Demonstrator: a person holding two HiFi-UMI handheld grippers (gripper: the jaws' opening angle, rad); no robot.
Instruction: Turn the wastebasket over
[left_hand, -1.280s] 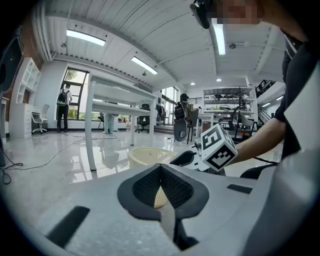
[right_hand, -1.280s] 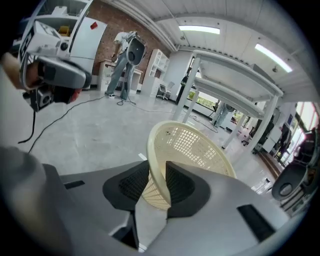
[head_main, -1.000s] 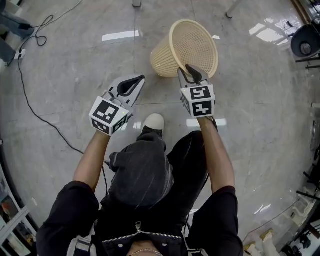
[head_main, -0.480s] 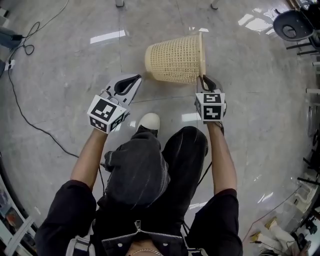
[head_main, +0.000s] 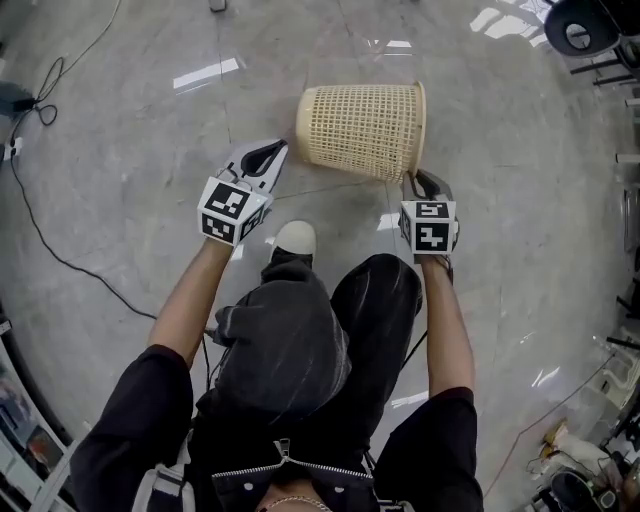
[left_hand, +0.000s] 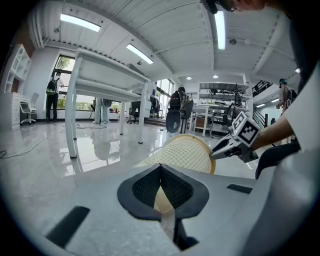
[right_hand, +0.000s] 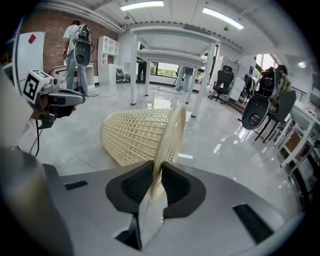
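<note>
The cream lattice wastebasket (head_main: 360, 130) lies on its side on the shiny floor, mouth to the right in the head view. My right gripper (head_main: 418, 180) holds the lower part of the rim. In the right gripper view the rim (right_hand: 172, 135) runs between the dark pads (right_hand: 132, 182), and the jaws have just been opening a little around it. My left gripper (head_main: 272, 150) is shut and empty, just left of the basket's narrow base. In the left gripper view the wastebasket (left_hand: 185, 155) lies close ahead of the left gripper (left_hand: 161, 167).
A white shoe (head_main: 295, 238) stands just below the basket. A black cable (head_main: 40, 230) trails over the floor at the left. A black chair (head_main: 580, 25) is at the top right. White table legs (left_hand: 72, 115) stand beyond the basket.
The basket has tipped from mouth-up to lying on its side. My right gripper swung right and down with the rim. The left gripper moved closer to the basket's base.
</note>
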